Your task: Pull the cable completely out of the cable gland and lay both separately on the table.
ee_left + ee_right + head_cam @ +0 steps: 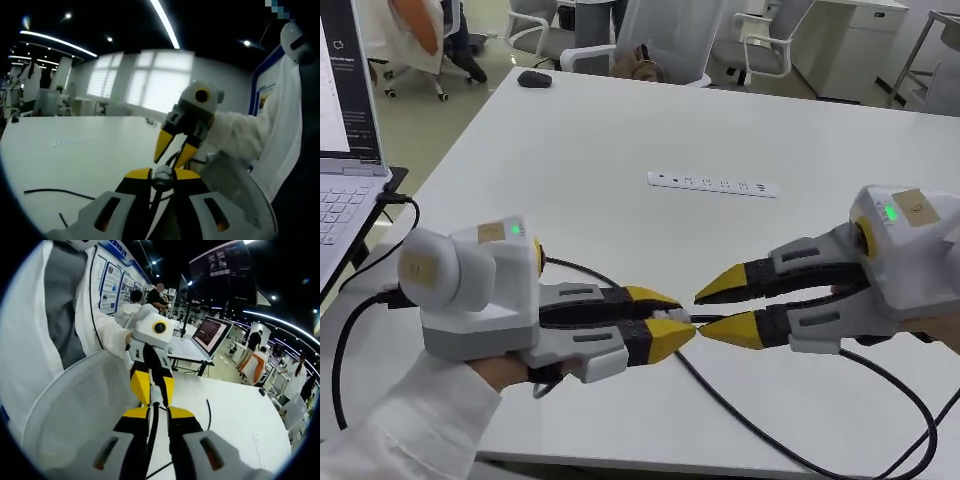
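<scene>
Two pairs of tongs meet tip to tip above the near edge of the counter (pixel 620 130). My left tongs (pixel 672 318) are clenched on the cable gland (pixel 162 175), a small grey fitting held right at their tips. My right tongs (pixel 710 312) stand parted, with the black cable (pixel 780 440) running between the jaws; as far as I can judge it is not pinched. Gland and cable look joined and are held off the surface.

If I pull with the right jaws this loose, I expect them to slide along the cable without drawing it out. The gland sits so far out on the left tips that a jerk could twist it free. The slack loops near the counter's near right corner and could drag or snag.

Farther out, a power strip (pixel 713 184) lies mid-counter, well apart. A laptop (pixel 340 190) sits at the left edge and a mouse (pixel 534 79) near the far edge. I judge that none of them blocks the laying-down space.
</scene>
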The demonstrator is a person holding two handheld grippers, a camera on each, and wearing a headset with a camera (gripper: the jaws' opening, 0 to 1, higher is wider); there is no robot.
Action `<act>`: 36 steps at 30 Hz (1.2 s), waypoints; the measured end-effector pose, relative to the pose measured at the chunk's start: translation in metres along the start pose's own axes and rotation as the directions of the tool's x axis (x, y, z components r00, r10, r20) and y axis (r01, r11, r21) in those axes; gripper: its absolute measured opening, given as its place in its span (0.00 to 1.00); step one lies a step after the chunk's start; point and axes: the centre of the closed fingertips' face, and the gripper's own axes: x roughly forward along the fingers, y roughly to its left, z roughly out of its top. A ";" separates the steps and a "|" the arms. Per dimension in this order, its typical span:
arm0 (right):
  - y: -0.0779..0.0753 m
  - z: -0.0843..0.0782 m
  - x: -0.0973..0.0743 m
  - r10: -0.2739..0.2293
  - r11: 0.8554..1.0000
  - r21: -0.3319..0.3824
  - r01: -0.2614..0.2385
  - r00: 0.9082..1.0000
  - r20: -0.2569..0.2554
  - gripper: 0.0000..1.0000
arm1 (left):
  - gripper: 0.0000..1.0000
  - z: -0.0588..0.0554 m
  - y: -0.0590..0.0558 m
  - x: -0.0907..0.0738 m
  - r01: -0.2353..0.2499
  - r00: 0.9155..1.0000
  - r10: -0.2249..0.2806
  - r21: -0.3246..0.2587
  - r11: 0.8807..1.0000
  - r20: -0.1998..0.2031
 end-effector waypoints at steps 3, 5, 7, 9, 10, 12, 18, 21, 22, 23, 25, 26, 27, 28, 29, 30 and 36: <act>0.000 -0.002 0.001 0.005 1.000 0.003 -0.005 1.000 0.000 0.03 | 0.18 0.001 0.001 -0.001 -0.004 1.000 0.004 -0.003 1.000 0.006; -0.002 -0.001 0.001 -0.004 1.000 -0.003 0.004 1.000 0.007 0.03 | 0.18 0.001 0.002 -0.001 -0.005 1.000 0.005 -0.007 1.000 0.009; -0.001 -0.001 0.000 -0.005 1.000 -0.004 0.005 1.000 0.009 0.03 | 0.18 0.002 0.002 -0.001 -0.006 1.000 0.006 -0.006 1.000 0.012; -0.001 0.000 -0.001 -0.004 1.000 -0.004 0.004 1.000 0.012 0.03 | 0.18 0.002 0.002 -0.001 -0.005 1.000 0.005 -0.007 1.000 0.015; -0.001 -0.001 -0.001 -0.005 1.000 -0.006 0.005 1.000 0.013 0.03 | 0.18 0.002 0.002 -0.001 -0.005 1.000 0.005 -0.005 1.000 0.014; -0.002 -0.002 -0.003 -0.007 1.000 -0.002 0.007 1.000 0.014 0.03 | 0.18 0.001 0.001 -0.001 -0.006 1.000 0.006 -0.005 1.000 0.010; -0.003 -0.006 -0.010 -0.023 0.999 0.030 0.022 0.999 0.033 0.03 | 0.18 0.002 0.003 -0.002 -0.012 1.000 0.012 -0.005 1.000 0.012; -0.004 -0.013 -0.016 -0.037 0.998 0.051 0.035 0.999 0.030 0.03 | 0.18 0.001 0.004 -0.002 -0.018 1.000 0.018 0.000 1.000 0.007; -0.005 -0.014 -0.017 -0.041 0.998 0.056 0.039 0.999 0.029 0.03 | 0.18 0.001 0.004 -0.002 -0.019 1.000 0.019 0.000 1.000 0.006; -0.005 -0.018 -0.020 -0.049 0.997 0.065 0.047 0.998 0.027 0.03 | 0.18 0.001 0.004 -0.003 -0.020 1.000 0.020 -0.001 1.000 0.007; -0.006 -0.023 -0.025 -0.062 0.995 0.077 0.060 0.998 0.019 0.03 | 0.18 0.002 0.005 -0.003 -0.024 1.000 0.024 -0.002 1.000 0.010; -0.006 -0.026 -0.027 -0.068 0.994 0.083 0.067 0.998 0.014 0.03 | 0.18 0.002 0.005 -0.003 -0.025 1.000 0.025 -0.004 1.000 0.011; -0.006 -0.029 -0.029 -0.074 0.993 0.089 0.072 0.997 0.008 0.03 | 0.18 0.002 0.006 -0.003 -0.026 1.000 0.026 -0.006 1.000 0.014; -0.007 -0.032 -0.030 -0.079 0.992 0.095 0.078 0.997 0.002 0.03 | 0.18 0.003 0.006 -0.003 -0.027 0.999 0.027 -0.008 1.000 0.017; -0.007 -0.037 -0.033 -0.087 0.991 0.102 0.087 0.996 -0.008 0.03 | 0.18 0.003 0.006 -0.003 -0.028 0.999 0.028 -0.011 1.000 0.021; -0.007 -0.039 -0.035 -0.091 0.990 0.107 0.092 0.996 -0.012 0.03 | 0.18 0.003 0.007 -0.004 -0.028 0.999 0.029 -0.013 1.000 0.022; -0.007 -0.062 -0.045 -0.122 0.979 0.154 0.130 0.991 -0.058 0.03 | 0.18 0.005 0.008 -0.005 -0.031 0.999 0.032 -0.021 0.999 0.033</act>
